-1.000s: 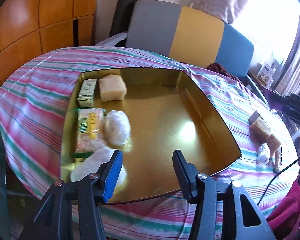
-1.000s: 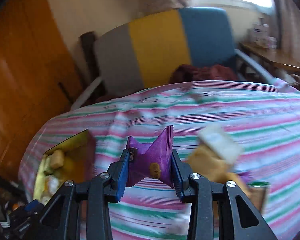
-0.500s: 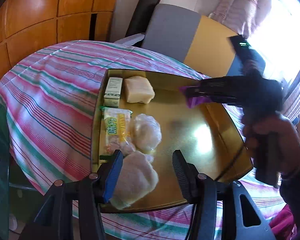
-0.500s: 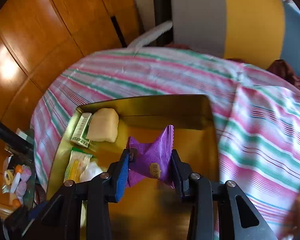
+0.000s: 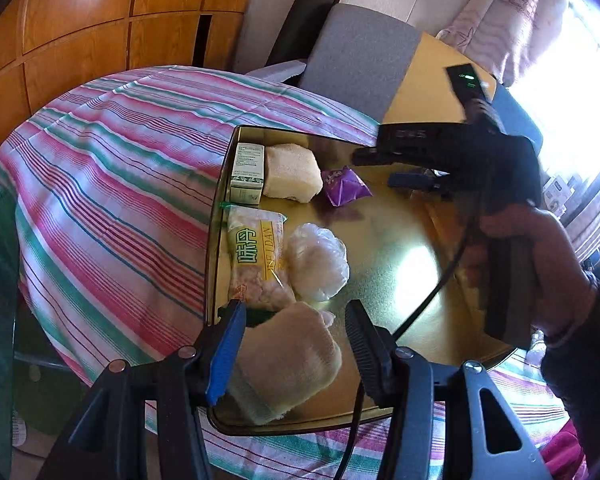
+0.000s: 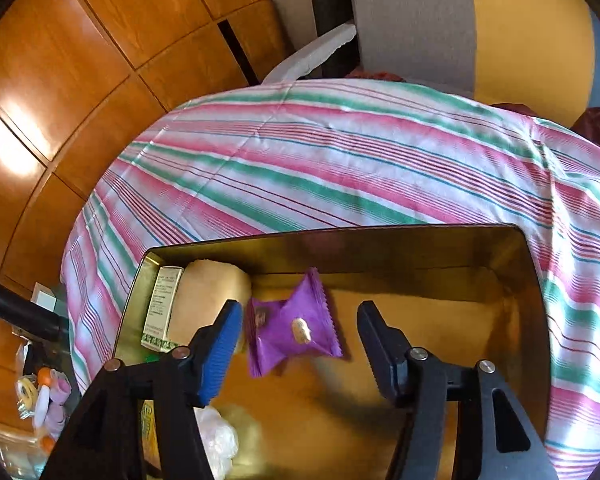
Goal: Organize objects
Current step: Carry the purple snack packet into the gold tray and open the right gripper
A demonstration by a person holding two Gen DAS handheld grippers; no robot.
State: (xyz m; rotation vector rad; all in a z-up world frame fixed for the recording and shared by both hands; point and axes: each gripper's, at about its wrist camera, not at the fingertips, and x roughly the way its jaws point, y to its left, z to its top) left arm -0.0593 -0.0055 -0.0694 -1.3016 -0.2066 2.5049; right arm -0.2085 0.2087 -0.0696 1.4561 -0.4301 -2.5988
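Note:
A gold tray [image 5: 400,240] [image 6: 440,320] sits on a striped tablecloth [image 5: 112,160]. A purple snack packet [image 6: 296,328] [image 5: 346,188] lies flat on the tray floor beside a beige block [image 5: 290,172]. My right gripper [image 6: 299,312] [image 5: 380,168] hovers over the packet with its jaws opening, and neither pad touches it. My left gripper [image 5: 294,312] stands open at the tray's near corner. A beige knitted bundle [image 5: 288,360] lies between its fingers, and the right pad is clear of it.
Along the tray's left side lie a small green-and-white box [image 5: 247,172], a yellow-labelled snack bag [image 5: 256,256] and a white plastic-wrapped lump [image 5: 318,260]. A grey, yellow and blue chair [image 5: 364,64] stands behind the table. Wooden panels [image 5: 80,20] line the left.
My right gripper swung from the table's far side over the tray, came down and opened, leaving the purple packet on the tray. My left gripper shifted so the beige bundle sits between its fingers.

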